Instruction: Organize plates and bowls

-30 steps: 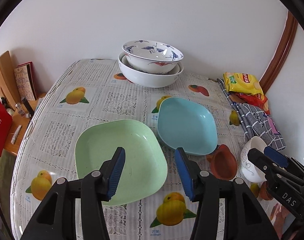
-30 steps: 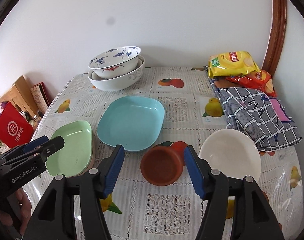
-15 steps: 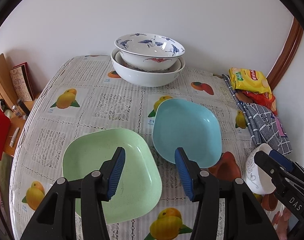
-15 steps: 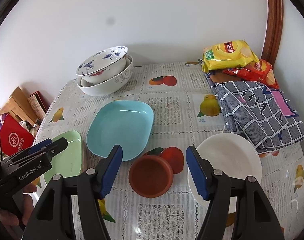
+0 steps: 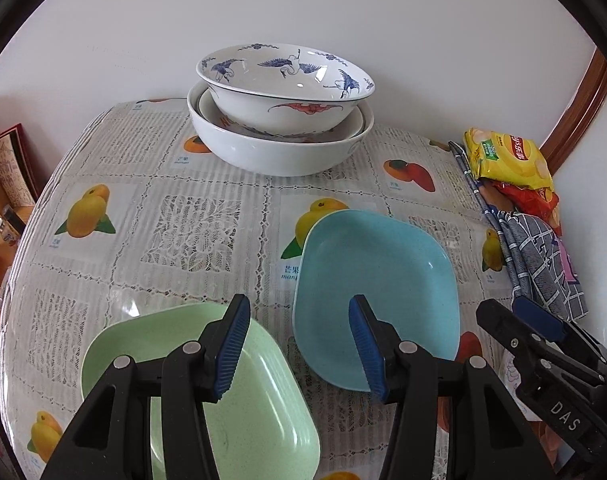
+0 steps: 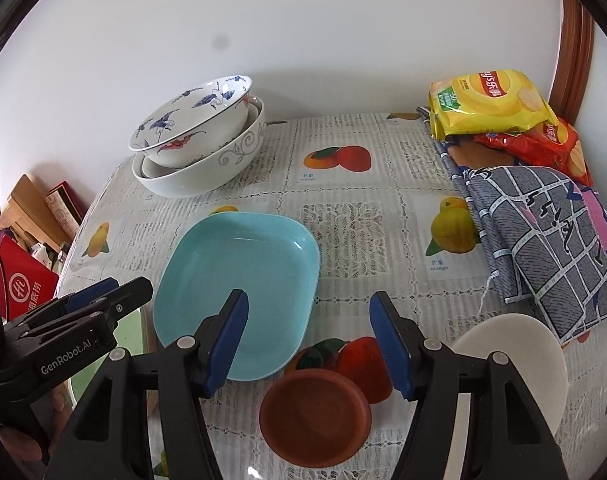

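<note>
Green plastic marks the leftmost dish: the green plate (image 5: 199, 408) lies at the near left of the table (image 5: 151, 208), and your left gripper (image 5: 299, 350) hangs above its right rim with the jaws spread and nothing between the blue pads. Just right of it, apart by a narrow strip of fruit-print tablecloth, you find the blue plate (image 6: 239, 292), flat on the table near the middle. Behind both plates, against the wall, the stacked bowls (image 5: 281, 108) stand nested, the blue-and-red patterned bowl tilted inside the larger white one. Moving right, your right gripper (image 6: 307, 344) hovers over the near edge of the table; its jaws are closing, yet they grip nothing, and the brown bowl (image 6: 315, 416) sits on the cloth below the gap, untouched by either pad. Beside that bowl, to its right and partly hidden by the right finger, the white bowl (image 6: 515, 364) rests near the table edge. At the far right, the checked cloth (image 6: 543, 240) lies folded, with the yellow snack bag (image 6: 487, 104) and a red snack bag (image 6: 551, 144) behind it.
</note>
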The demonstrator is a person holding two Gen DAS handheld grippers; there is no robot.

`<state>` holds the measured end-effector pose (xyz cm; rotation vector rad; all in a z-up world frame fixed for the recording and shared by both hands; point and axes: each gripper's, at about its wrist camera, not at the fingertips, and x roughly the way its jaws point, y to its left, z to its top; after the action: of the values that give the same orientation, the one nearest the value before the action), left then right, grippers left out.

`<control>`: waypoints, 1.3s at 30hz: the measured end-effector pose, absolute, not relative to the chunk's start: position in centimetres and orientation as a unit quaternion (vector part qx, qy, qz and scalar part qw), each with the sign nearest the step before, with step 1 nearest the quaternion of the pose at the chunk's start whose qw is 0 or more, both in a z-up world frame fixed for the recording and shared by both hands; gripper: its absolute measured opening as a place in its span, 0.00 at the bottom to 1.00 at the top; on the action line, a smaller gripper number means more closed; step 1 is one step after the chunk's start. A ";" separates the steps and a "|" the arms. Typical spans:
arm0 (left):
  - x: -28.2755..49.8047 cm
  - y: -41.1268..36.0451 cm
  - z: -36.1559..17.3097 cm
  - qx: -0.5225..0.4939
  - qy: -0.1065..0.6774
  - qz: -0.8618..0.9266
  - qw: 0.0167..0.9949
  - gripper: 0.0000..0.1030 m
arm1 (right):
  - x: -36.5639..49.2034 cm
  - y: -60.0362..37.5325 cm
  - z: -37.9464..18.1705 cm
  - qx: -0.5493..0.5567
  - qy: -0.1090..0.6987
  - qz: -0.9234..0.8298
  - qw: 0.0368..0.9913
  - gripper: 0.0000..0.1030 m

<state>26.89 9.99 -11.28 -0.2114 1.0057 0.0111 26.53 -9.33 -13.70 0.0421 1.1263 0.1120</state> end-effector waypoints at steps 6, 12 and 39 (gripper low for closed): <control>28.6 10.1 -12.9 -0.110 0.493 0.000 0.863 0.48 | 28.1 -8.9 -16.1 0.013 0.550 0.050 0.834 0.48; 29.8 9.9 -14.0 -0.106 0.500 -0.005 0.859 0.47 | 28.7 -8.6 -17.6 0.017 0.559 0.052 0.827 0.43; 31.1 8.1 -14.8 -0.073 0.494 -0.005 0.866 0.11 | 29.8 -9.0 -18.8 0.017 0.556 0.035 0.830 0.10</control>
<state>31.08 8.15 -14.81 -0.1527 1.0341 -0.0111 29.82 -9.00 -18.77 0.0352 1.1803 0.0748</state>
